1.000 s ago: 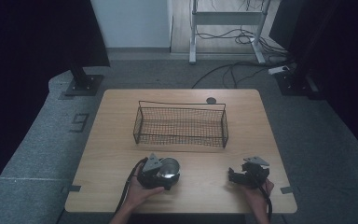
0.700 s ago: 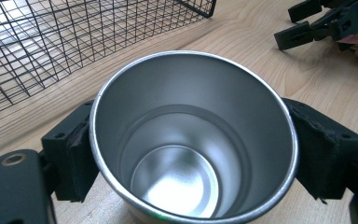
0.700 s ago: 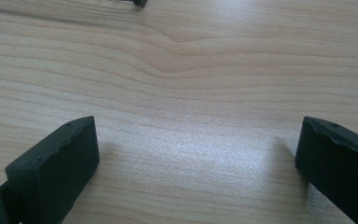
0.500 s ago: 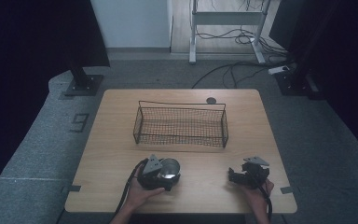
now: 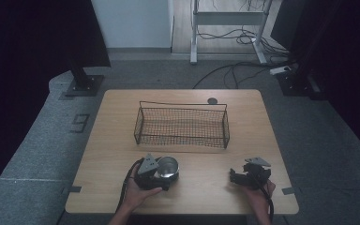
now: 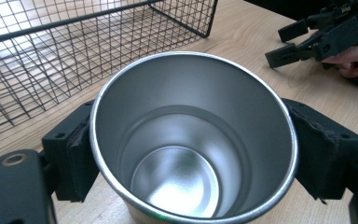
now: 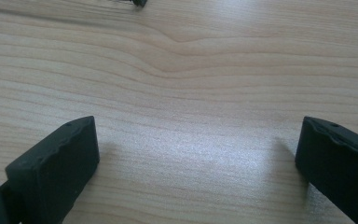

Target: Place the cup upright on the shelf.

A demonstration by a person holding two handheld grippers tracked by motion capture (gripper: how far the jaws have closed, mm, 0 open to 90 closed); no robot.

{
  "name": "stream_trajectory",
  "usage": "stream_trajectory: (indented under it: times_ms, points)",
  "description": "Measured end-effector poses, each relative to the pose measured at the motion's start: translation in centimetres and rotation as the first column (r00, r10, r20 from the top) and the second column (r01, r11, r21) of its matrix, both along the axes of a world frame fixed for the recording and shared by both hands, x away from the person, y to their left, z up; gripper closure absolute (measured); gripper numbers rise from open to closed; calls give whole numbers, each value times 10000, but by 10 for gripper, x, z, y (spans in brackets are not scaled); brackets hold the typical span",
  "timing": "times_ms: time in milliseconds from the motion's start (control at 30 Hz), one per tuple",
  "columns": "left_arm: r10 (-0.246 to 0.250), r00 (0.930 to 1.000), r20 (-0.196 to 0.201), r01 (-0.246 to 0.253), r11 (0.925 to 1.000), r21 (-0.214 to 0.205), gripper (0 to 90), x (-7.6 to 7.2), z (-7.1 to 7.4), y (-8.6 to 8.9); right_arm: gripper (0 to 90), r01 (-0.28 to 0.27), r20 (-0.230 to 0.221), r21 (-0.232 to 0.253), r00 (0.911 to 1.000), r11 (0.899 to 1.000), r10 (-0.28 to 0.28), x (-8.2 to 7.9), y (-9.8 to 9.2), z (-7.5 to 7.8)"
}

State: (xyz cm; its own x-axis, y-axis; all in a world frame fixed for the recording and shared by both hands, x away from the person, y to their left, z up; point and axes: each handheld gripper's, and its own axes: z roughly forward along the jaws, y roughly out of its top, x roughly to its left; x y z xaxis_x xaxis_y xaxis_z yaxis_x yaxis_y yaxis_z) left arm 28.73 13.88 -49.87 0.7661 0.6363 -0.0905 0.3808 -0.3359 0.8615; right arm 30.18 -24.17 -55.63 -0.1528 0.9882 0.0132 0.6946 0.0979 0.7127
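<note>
A shiny steel cup [image 5: 168, 167] [image 6: 193, 140] stands upright near the table's front left, just in front of the wire basket [image 5: 183, 125]. My left gripper [image 5: 161, 173] [image 6: 193, 149] is shut on the cup, one jaw pressed against each side of its rim. The cup is empty inside. My right gripper [image 5: 234, 177] [image 7: 196, 154] rests low over bare wood at the front right, open, with nothing between its jaws. In the left gripper view the right gripper [image 6: 293, 44] shows far off at the upper right, held by a hand.
The black wire basket [image 6: 51, 51] sits empty across the middle of the wooden table [image 5: 262, 117]. A small dark round disc [image 5: 212, 101] lies near the far edge. Cables and stand legs lie on the floor beyond the table.
</note>
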Motion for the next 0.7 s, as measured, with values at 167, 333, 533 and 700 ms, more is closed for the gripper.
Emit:
stream_trajectory:
  times_ms: [167, 333, 533, 700]
  points:
    - [101, 9999, 86, -100, 9999, -114, 146, 0, 4, 5, 0, -2, -1, -2, 10000, 10000, 2, 0, 0, 0]
    - [156, 9998, 136, -154, 9997, -198, 146, -1, 8, 8, 0, -2, -1, -2, 10000, 10000, 2, 0, 0, 0]
    - [331, 9991, 263, -321, 9988, -375, 146, -2, 15, 16, 0, -2, -1, -3, 10000, 10000, 2, 0, 0, 0]
    - [573, 9981, 227, -561, 9971, -515, 146, -1, 19, 23, 0, 1, 0, -1, 10000, 10000, -1, 0, 0, 0]
